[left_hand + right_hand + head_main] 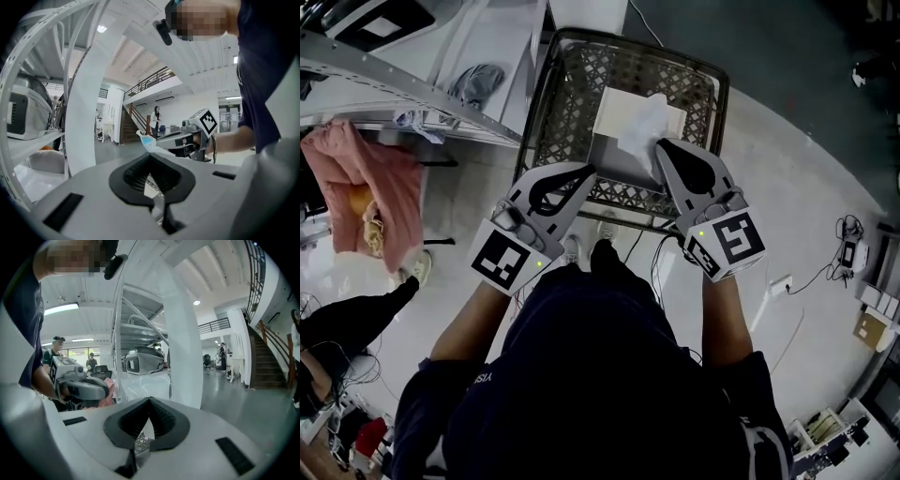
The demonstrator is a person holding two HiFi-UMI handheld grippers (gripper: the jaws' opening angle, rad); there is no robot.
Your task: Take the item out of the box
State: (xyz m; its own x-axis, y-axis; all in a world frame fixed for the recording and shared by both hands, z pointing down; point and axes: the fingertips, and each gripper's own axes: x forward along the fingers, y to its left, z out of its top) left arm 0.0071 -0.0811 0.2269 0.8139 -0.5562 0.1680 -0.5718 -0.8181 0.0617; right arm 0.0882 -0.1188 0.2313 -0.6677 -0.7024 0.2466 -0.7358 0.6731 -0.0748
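No brand, number or label is being shown clearly enough to be read. Black-and-white square marker patterns are being carried on the cubes of the left gripper (584, 172) and the right gripper (662, 146), with no letters in them. A few pale printed letters (482, 378) are being shown on the person's dark shirt, too small and cut off to be read. A distant lit sign (233, 107) is being blurred beyond reading.

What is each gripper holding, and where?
Right gripper pinches the white packet by its edge, above the box. Left gripper is shut by the box corner; hold cannot be told.
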